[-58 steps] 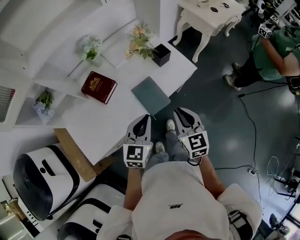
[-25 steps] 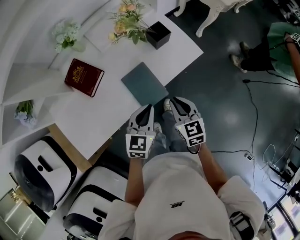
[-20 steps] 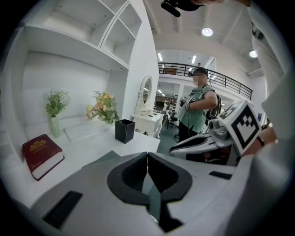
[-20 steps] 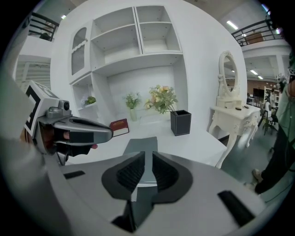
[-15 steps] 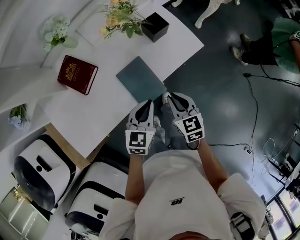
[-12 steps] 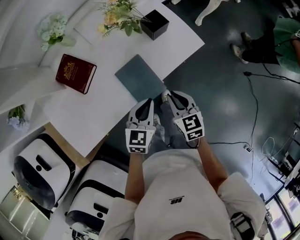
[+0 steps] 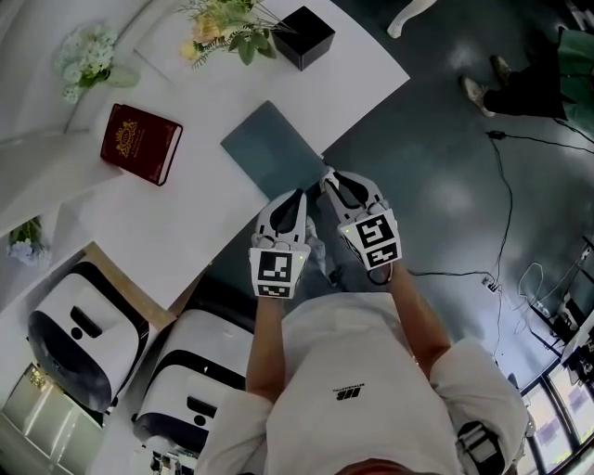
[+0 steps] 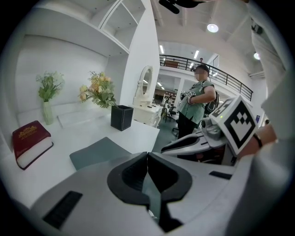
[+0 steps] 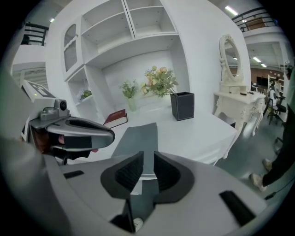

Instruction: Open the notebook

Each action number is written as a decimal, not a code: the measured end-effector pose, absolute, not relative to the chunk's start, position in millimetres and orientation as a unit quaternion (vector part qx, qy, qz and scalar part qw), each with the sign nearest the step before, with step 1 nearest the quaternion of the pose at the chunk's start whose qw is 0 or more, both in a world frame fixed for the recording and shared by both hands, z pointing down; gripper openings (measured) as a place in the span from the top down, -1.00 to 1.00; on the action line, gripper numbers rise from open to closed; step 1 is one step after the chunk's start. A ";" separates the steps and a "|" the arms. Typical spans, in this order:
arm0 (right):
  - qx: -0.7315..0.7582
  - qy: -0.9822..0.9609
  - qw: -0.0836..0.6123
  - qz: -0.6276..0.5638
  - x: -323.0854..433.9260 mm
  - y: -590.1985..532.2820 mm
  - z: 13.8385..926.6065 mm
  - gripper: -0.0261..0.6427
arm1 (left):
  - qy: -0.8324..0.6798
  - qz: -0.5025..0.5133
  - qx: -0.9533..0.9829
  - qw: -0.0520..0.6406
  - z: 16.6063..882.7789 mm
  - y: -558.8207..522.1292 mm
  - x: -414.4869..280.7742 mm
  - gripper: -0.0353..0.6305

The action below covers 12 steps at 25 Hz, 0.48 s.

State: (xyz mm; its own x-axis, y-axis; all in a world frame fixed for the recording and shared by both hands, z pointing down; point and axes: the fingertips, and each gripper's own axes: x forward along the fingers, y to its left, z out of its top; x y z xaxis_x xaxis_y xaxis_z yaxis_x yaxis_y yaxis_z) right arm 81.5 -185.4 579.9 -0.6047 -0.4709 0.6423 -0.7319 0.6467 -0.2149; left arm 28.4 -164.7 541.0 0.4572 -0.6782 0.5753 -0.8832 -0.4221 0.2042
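**Q:** How is the task item looking, and where is it lying?

**A:** I am seeing one notebook. It is thin, with a slate-grey cover, and is lying closed and flat on the white table. Its near corner is reaching the table edge, just ahead of my two tools.

**Q:** How are the jaws standing?

**A:** My left gripper is keeping its jaws pressed together with nothing between them, hovering just beside the notebook's near edge. My right gripper is holding its jaws apart — they have just been opening. The pads are clamping nothing, and the grey cover is showing through the gap beyond them.

**Q:** What are you counting on and around the table?

**A:** I am counting these items:
- one red book, lying left of the notebook and well apart from it
- one black square holder at the far end
- three flower bunches — one beside the holder, two farther left
- two white-and-black machines standing on the floor beside the table
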 end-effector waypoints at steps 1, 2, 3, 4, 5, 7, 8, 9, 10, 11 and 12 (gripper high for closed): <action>0.347 -0.864 0.278 0.238 81.1 -186.0 583.1 0.76 | -0.476 0.209 0.817 0.248 543.4 -165.3 29.1 0.89; 0.345 -0.863 0.279 0.241 80.8 -186.4 586.5 0.76 | -0.475 0.211 0.817 0.249 545.8 -166.0 29.7 0.89; 0.344 -0.862 0.281 0.244 80.6 -186.8 589.7 0.76 | -0.474 0.212 0.817 0.251 548.4 -166.6 30.3 0.89; 0.343 -0.861 0.283 0.247 80.4 -187.3 592.9 0.75 | -0.472 0.214 0.817 0.252 551.1 -167.4 30.7 0.89; 0.342 -0.860 0.284 0.249 80.1 -187.8 596.0 0.75 | -0.471 0.215 0.817 0.254 553.8 -168.2 31.1 0.89; 0.339 -0.859 0.288 0.253 79.2 -188.7 601.9 0.73 | -0.468 0.217 0.817 0.256 558.8 -169.9 31.5 0.89; 0.338 -0.858 0.289 0.256 78.5 -189.0 604.8 0.73 | -0.467 0.218 0.817 0.257 561.0 -170.6 31.6 0.89; 0.336 -0.858 0.291 0.258 77.8 -189.4 607.7 0.72 | -0.467 0.219 0.817 0.259 563.0 -171.3 31.5 0.89; 0.334 -0.857 0.292 0.261 77.1 -189.9 610.6 0.72 | -0.466 0.220 0.816 0.260 564.9 -172.2 31.3 0.89; 0.333 -0.857 0.293 0.264 76.4 -190.4 613.6 0.71 | -0.466 0.221 0.816 0.261 566.6 -173.0 31.1 0.89; 0.331 -0.856 0.295 0.266 75.7 -190.8 616.5 0.71 | -0.466 0.221 0.815 0.263 568.2 -173.7 30.9 0.89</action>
State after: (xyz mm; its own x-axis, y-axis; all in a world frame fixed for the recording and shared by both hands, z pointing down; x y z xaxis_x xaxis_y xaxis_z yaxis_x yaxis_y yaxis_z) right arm 75.7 -190.8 616.5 -0.6070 -0.4098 0.6809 -0.7234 0.6395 -0.2601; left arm 30.9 -173.7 568.2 0.4676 -0.6442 0.6053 -0.8764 -0.4274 0.2221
